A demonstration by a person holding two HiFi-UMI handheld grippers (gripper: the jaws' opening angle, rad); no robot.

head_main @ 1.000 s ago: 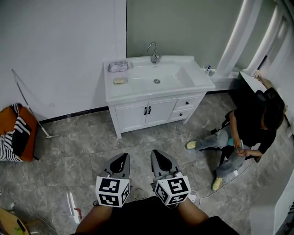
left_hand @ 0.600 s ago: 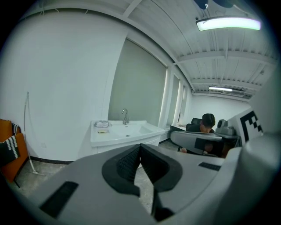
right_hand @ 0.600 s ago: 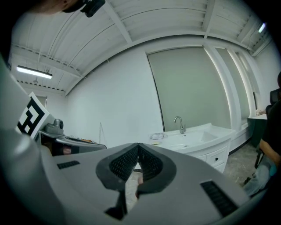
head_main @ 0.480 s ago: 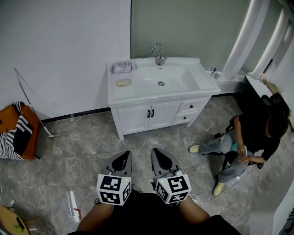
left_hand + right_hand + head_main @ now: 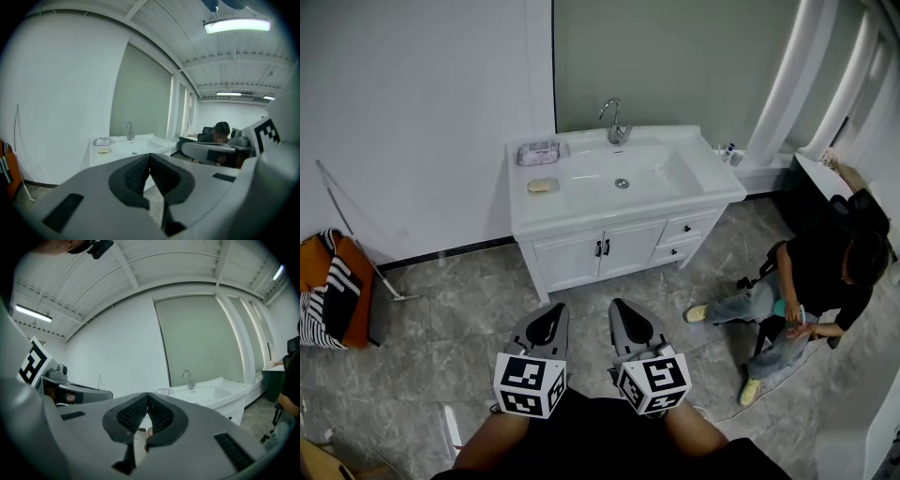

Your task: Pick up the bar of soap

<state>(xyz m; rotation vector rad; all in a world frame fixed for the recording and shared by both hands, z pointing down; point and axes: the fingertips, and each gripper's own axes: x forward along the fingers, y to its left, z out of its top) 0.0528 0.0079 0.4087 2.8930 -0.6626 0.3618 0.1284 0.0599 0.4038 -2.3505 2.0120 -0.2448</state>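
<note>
Two grippers hover side by side above the tiled floor (image 5: 441,319), well apart from a white vanity (image 5: 609,246). The left gripper (image 5: 551,311) and right gripper (image 5: 621,307) both have their jaws clenched together, empty. The soap (image 5: 542,186) lies on the counter left of the basin (image 5: 623,178), near a clear dish (image 5: 538,152). A person (image 5: 825,277) sits at right.

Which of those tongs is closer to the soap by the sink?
Left, slightly. The left tongs line up almost straight with the soap; the right tongs sit further to its right. Both are far off.
</note>
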